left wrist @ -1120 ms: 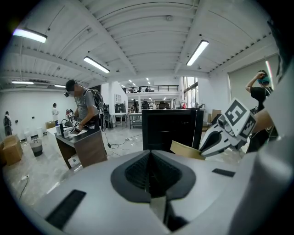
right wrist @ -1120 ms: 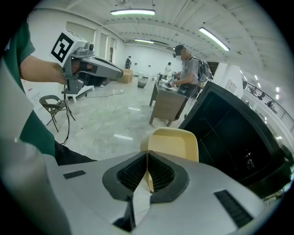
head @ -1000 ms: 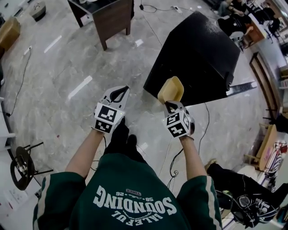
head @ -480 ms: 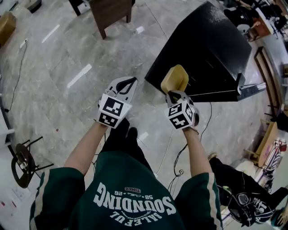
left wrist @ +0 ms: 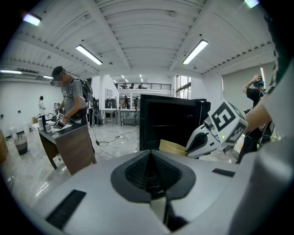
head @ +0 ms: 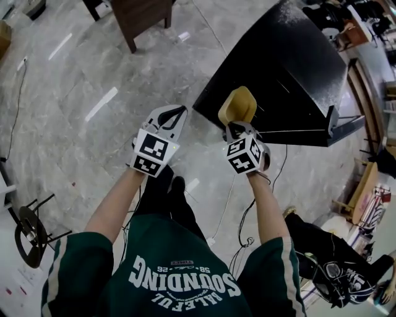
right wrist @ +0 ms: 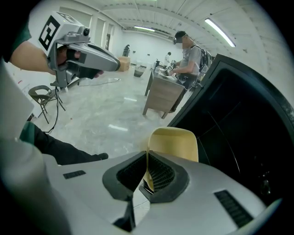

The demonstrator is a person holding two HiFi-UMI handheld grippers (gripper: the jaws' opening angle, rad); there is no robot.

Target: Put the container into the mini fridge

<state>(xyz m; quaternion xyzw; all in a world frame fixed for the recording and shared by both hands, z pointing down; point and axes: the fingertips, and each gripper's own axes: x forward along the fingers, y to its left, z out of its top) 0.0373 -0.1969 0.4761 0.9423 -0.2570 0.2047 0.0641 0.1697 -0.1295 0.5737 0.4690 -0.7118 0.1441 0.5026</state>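
Sweatshirt [head: 179, 282] print says "SOUNDING"; the smaller lines are too fuzzy to read. Left gripper [head: 175, 112] is closed on nothing. Right gripper [head: 238, 127] is clamped on the tan container [head: 237, 105]'s wall, its long axis toward 12 o'clock. Black mini fridge [head: 291, 68] sits just beyond at 1, wooden desk [head: 139, 15] at 11.

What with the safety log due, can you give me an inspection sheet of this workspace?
Surface: grey stone floor.
Job's things: yellow container in the right gripper; black mini fridge just ahead, door state unclear.
Clutter: stool at left; dark bags at right.
Grippers: left gripper shut, empty; right gripper shut on the container's rim.
Cables: cables lie on the floor near the feet.
Surroundings: wooden desk, a person standing at it.
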